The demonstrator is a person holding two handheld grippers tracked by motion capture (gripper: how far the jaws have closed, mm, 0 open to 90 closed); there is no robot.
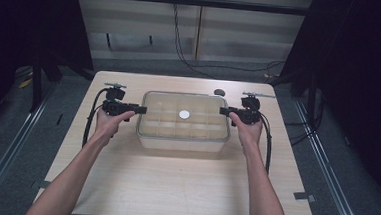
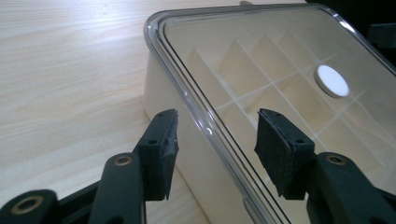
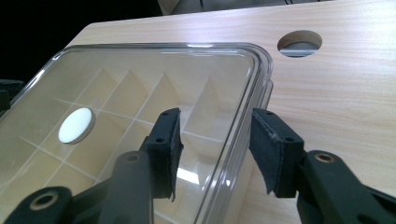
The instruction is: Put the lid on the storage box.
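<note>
The left gripper (image 1: 139, 109) and the right gripper (image 1: 223, 110) sit at opposite short ends of the clear compartment box (image 1: 182, 138), each with its jaws apart and straddling the rim of the transparent lid (image 2: 261, 65); from the gripper views the pads stand clear of the plastic on both sides, so nothing is clamped. The box rests in the middle of the wooden table (image 1: 173, 186), its inner dividers showing through the lid, with a small white round knob (image 1: 184, 114) at the lid's centre. I'd worry most about an uneven grab: the lid edge is thin, slick and rounded, and if one pair of jaws bites before the other, the lid could tilt, or the whole light box could skid sideways. A shallow bite might also slip off the rim. If the lid sits tight, lifting it may drag the base up and drop it. The cable hole (image 3: 299, 43) behind poses little risk.
</note>
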